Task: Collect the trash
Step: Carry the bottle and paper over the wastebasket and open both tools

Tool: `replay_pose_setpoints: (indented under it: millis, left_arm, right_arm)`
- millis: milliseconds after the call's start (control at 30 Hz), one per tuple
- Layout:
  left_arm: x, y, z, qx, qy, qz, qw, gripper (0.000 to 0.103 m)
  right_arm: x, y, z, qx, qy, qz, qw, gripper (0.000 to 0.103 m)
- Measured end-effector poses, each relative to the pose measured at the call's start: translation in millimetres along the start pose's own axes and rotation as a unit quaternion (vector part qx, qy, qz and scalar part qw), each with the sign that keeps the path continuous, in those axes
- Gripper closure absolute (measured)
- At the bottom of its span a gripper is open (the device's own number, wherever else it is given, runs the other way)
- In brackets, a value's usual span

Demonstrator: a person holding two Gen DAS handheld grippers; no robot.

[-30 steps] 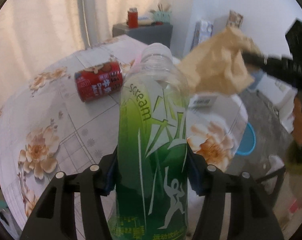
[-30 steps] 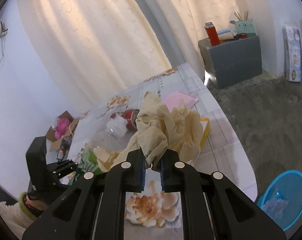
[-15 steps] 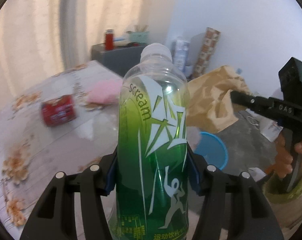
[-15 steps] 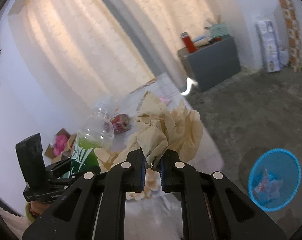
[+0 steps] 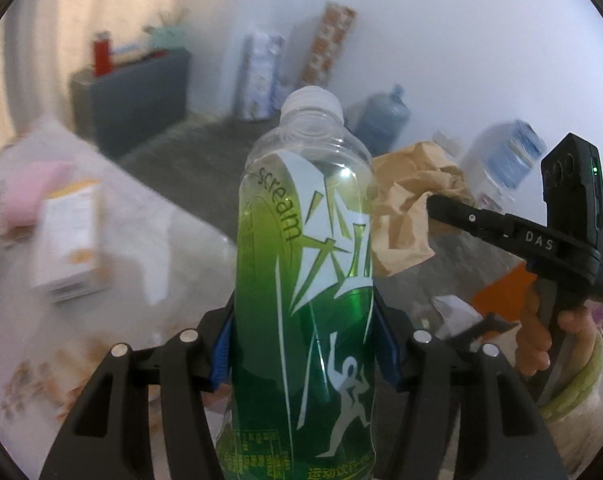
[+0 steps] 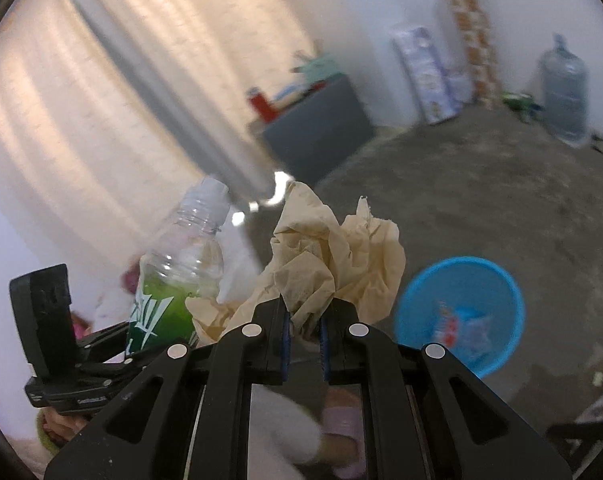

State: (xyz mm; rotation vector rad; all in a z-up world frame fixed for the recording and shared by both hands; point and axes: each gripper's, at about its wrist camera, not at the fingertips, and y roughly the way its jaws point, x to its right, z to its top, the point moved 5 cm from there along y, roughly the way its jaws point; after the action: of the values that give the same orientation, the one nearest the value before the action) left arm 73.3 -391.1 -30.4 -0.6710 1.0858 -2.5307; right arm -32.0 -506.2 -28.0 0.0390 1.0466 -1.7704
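Note:
My left gripper (image 5: 303, 344) is shut on an upright green plastic bottle (image 5: 305, 280) with no cap, held in the air. The bottle also shows in the right wrist view (image 6: 173, 280), left of my right gripper. My right gripper (image 6: 303, 332) is shut on a crumpled tan paper (image 6: 333, 260), which also shows in the left wrist view (image 5: 405, 216) just right of the bottle. A round blue bin (image 6: 461, 312) with some trash in it stands on the floor, to the right of and beyond the paper.
The floral table (image 5: 149, 240) lies at the left with a white carton (image 5: 67, 248) and a pink item (image 5: 21, 196) on it. A grey cabinet (image 6: 317, 140), a water jug (image 6: 563, 96) and tall packages (image 6: 425, 72) stand by the far wall.
Both grippers have swung right, away from the table and toward the open floor. The blue bin is now larger and closer in the right wrist view. Both grips are unchanged.

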Motion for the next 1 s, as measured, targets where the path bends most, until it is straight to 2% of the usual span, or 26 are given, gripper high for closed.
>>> replay_pose_setpoints:
  millis: [167, 267, 400, 533, 600, 633, 667, 700, 767, 900, 1000]
  left_arm:
    - [35, 73, 7, -0.067, 0.013, -0.037, 0.9970, 0.047]
    - [44, 119, 5, -0.111, 0.012, -0.044, 0.9928, 0.047]
    - [44, 179, 3, -0.159, 0.016, -0.024, 0.9869, 0.047]
    - [42, 223, 10, -0.185, 0.024, -0.013, 0.9823, 0.047]
    - [41, 239, 11, -0.189, 0.023, -0.012, 0.9817, 0.046]
    - [44, 241, 8, -0.182, 0.020, -0.009, 0.9830, 0.040]
    - [41, 247, 13, -0.168, 0.016, -0.006, 0.9856, 0.029]
    - [38, 249, 17, -0.157, 0.012, -0.004, 0.9875, 0.025]
    - [29, 254, 21, -0.142, -0.009, -0.017, 0.9897, 0.023]
    - [10, 254, 15, -0.151, -0.061, -0.029, 0.9863, 0.023]
    - [5, 243, 16, -0.143, -0.056, -0.025, 0.9878, 0.023]
  right_arm:
    - [57, 10, -10, -0.012, 0.047, -0.049, 0.998, 0.093]
    - [89, 27, -17, -0.030, 0.062, -0.083, 0.994, 0.093]
    - [127, 64, -30, -0.071, 0.081, -0.116, 0.987, 0.093]
    - [150, 96, -33, -0.092, 0.085, -0.139, 0.982, 0.090]
    - [160, 106, -34, -0.104, 0.080, -0.153, 0.980, 0.084]
    - [164, 114, -34, -0.106, 0.079, -0.158, 0.979, 0.070]
    - [169, 119, -36, -0.107, 0.078, -0.161, 0.978, 0.052]
    - [173, 114, -43, -0.109, 0.077, -0.167, 0.977, 0.046]
    - [178, 116, -50, -0.110, 0.074, -0.183, 0.974, 0.042]
    - [188, 111, -60, -0.117, 0.089, -0.187, 0.971, 0.042]
    - [186, 100, -64, -0.110, 0.092, -0.184, 0.973, 0.042]
